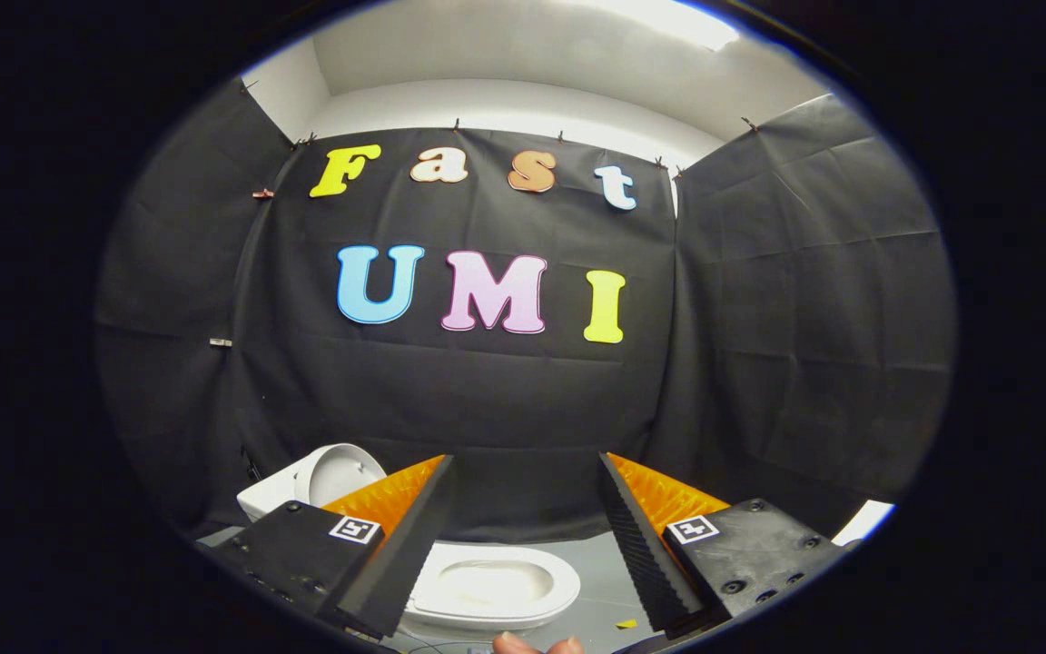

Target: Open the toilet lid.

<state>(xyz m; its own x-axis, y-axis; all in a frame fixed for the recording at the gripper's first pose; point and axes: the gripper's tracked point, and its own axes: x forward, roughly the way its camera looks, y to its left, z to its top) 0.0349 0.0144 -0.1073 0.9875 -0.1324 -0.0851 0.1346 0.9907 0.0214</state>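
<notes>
Hand-held gripper (523,545) released, fingers spread wide, nothing between them. Small white ceramic toilet (487,590) sits low in the frame, between and just below the fingers, on a grey floor (600,581). Seat ring and bowl opening are exposed, facing up. White oval toilet lid (337,474) shows at lower left, just beyond the left finger, tilted up and back against the white tank (264,500); looks already raised, so the task reads as done or nearly so. Toilet's long axis runs from lower centre toward lower left, hinge end to the left of the gripper, open bowl end nearer the right finger. Lid lies left of and beyond the gripper; any further push would go leftward and away. Fingertips of a person's hand (537,645) at bottom centre, near the bowl's front rim. Small yellow scrap (625,624) on the floor by the right finger.
</notes>
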